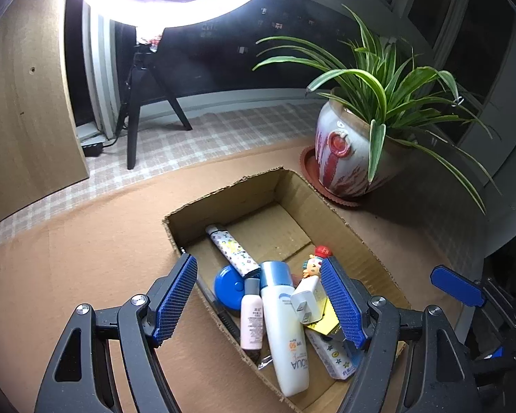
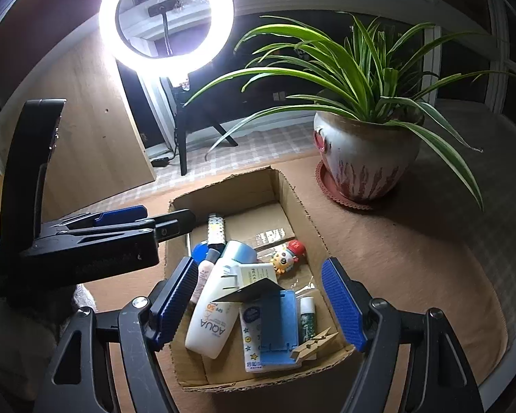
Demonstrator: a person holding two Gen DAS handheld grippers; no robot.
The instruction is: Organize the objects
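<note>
An open cardboard box on the brown mat holds several small items. Among them are a white AQUA sunscreen bottle, a pink mini bottle, a blue round case, a patterned tube, a white charger plug and a toy figure. The right wrist view also shows a blue stand, a wooden clothespin and a star-printed pack. My left gripper hovers open over the box's near left part. My right gripper hovers open over its near end. Neither holds anything.
A potted spider plant on a red saucer stands just right of the box's far corner. Behind the box is a lit ring light on a black tripod, with a wooden board at the left. A checked cloth covers the far table.
</note>
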